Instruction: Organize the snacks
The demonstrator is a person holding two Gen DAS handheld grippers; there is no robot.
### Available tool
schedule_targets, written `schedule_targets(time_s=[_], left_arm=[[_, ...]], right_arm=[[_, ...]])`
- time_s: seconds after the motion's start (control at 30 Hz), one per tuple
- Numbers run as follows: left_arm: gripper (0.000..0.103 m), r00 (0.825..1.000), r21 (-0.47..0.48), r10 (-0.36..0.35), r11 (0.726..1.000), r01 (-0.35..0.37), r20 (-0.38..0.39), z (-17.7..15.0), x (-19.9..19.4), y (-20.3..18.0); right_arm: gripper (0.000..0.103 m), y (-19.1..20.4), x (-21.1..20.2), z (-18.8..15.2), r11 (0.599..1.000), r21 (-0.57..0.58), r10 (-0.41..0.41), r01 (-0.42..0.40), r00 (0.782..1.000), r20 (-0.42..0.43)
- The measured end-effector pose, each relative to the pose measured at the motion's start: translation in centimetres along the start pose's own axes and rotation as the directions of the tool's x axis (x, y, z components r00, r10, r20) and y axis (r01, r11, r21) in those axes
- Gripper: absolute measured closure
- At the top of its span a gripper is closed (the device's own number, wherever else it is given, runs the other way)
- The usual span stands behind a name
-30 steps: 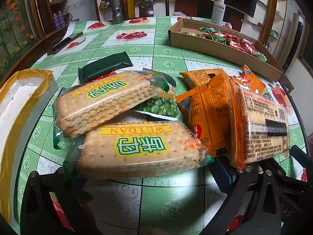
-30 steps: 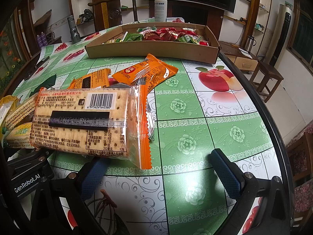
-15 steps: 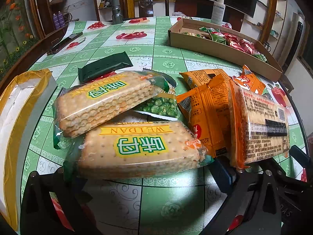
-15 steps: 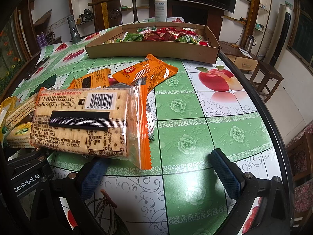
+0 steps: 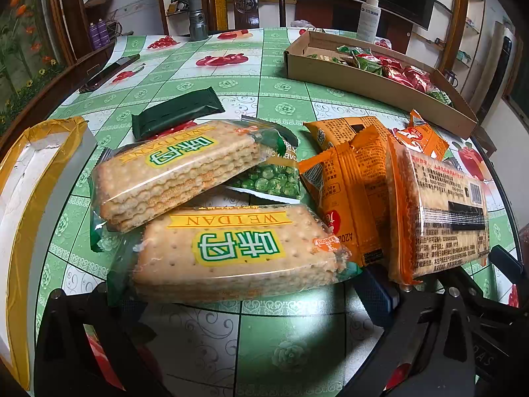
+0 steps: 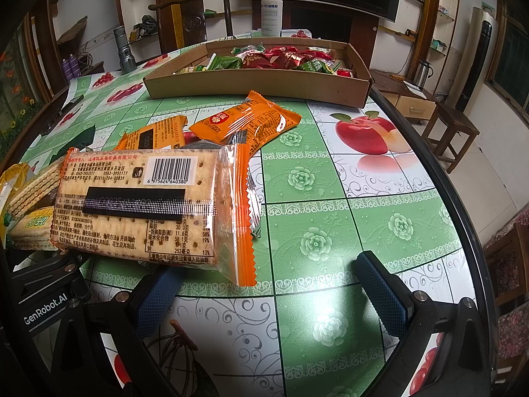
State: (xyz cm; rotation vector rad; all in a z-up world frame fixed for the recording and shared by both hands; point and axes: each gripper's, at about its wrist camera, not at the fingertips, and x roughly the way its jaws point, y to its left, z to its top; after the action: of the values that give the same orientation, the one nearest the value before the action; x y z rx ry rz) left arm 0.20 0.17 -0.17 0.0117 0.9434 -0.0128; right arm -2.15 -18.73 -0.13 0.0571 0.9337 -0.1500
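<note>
Two green cracker packs lie in front of my open left gripper [image 5: 251,297]: the near pack [image 5: 238,251] sits between its spread fingers, the second pack [image 5: 178,168] leans on it behind. An orange cracker pack [image 6: 139,205] lies label-down just ahead of my open right gripper [image 6: 271,284], over its left finger; it also shows in the left wrist view [image 5: 439,218]. Orange sachets [image 6: 244,122], a green pea bag [image 5: 271,178] and a dark green bar [image 5: 175,112] lie around them. A cardboard tray [image 6: 258,86] of small snacks stands at the back.
The round table [image 6: 330,231] has a green flowered cloth and a dark rim on the right. A yellow-edged white box [image 5: 29,205] stands at the left. A spray bottle [image 6: 271,10], a torch [image 6: 125,49], chairs and a stool stand beyond.
The left wrist view has shifted slightly, so the yellow-edged box sits a little further left. The snacks and the right gripper have not moved.
</note>
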Motion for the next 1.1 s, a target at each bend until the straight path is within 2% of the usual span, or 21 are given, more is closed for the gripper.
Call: schedule_targets(time_s=[0.97, 1.1], left_arm=[[0.000, 1.000, -0.011, 0.008, 1.000, -0.008, -0.001, 0.14, 0.03, -0.05], [0.000, 1.000, 0.018, -0.015, 1.000, 0.015, -0.020, -0.34, -0.45, 0.30]], right_arm=[[0.000, 0.15, 0.04, -0.02, 1.000, -0.005, 0.000, 0.000, 1.000, 0.001], [0.000, 0.27, 0.26, 0.19, 1.000, -0.004, 0.002, -0.002, 1.000, 0.001]])
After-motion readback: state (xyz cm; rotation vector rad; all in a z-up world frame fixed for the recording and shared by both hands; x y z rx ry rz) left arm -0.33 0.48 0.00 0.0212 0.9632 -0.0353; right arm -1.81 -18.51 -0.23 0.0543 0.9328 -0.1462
